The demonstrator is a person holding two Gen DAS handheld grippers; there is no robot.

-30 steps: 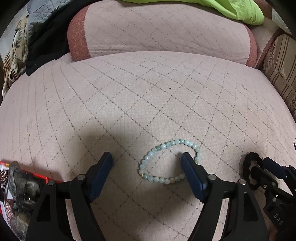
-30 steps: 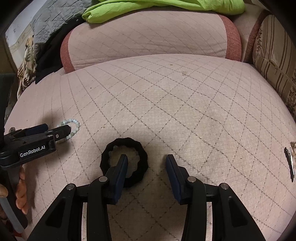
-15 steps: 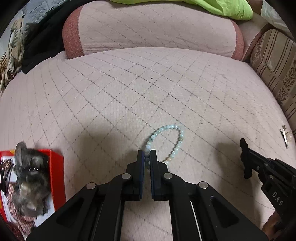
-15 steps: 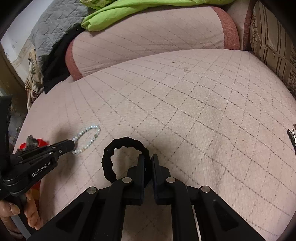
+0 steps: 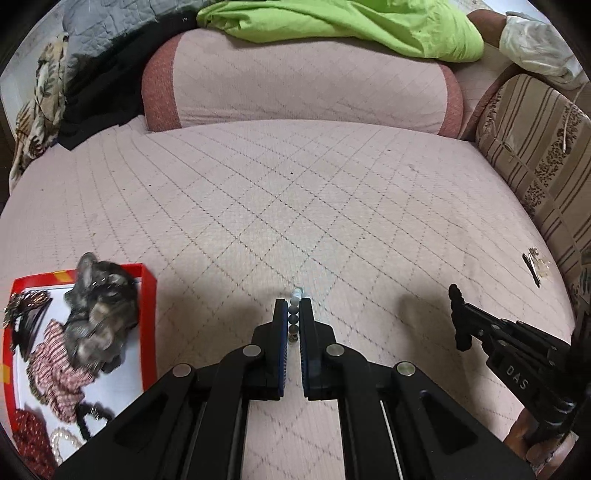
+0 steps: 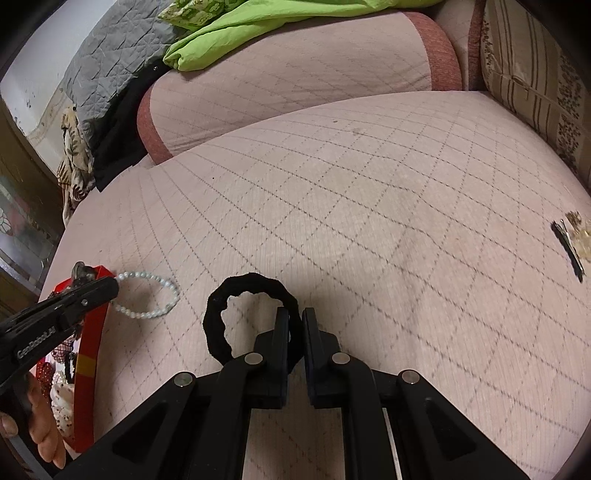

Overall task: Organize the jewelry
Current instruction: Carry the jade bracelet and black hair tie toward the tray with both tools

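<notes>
Two claws are at work over the quilted pink cushion (image 5: 295,206), and we take the red box (image 5: 147,325) as our landmark. Our left claw (image 5: 294,317) has its fingers nearly together, clamped on the pale bead bracelet (image 5: 294,314); in its own view the beads show edge-on in the narrow gap between the pads, just to the right of the red box. From the right wrist view, we see the same bracelet (image 6: 147,293) as a loop hanging out from the left claw's tip (image 6: 107,290), beside the box's red wall (image 6: 92,350) and apparently lifted off the cushion, though we cannot tell that for sure. Our right claw (image 6: 295,325) is likewise pressed almost shut, gripping the right side of the black scrunchie ring (image 6: 218,332), whose loop stands out to the left of the fingers, farther right of the box than the bracelet. In the left wrist view the right claw (image 5: 460,321) shows as a black arm well to the right of the box. Inside the box lie a grey hair claw clip (image 5: 99,310), a striped scrunchie (image 5: 55,362) and other accessories. A dark hair clip (image 5: 532,266) lies far right of the box, near the striped pillow (image 5: 546,155). Behind the cushion, a green cloth (image 5: 351,26) drapes over the pink bolster (image 5: 303,81)
</notes>
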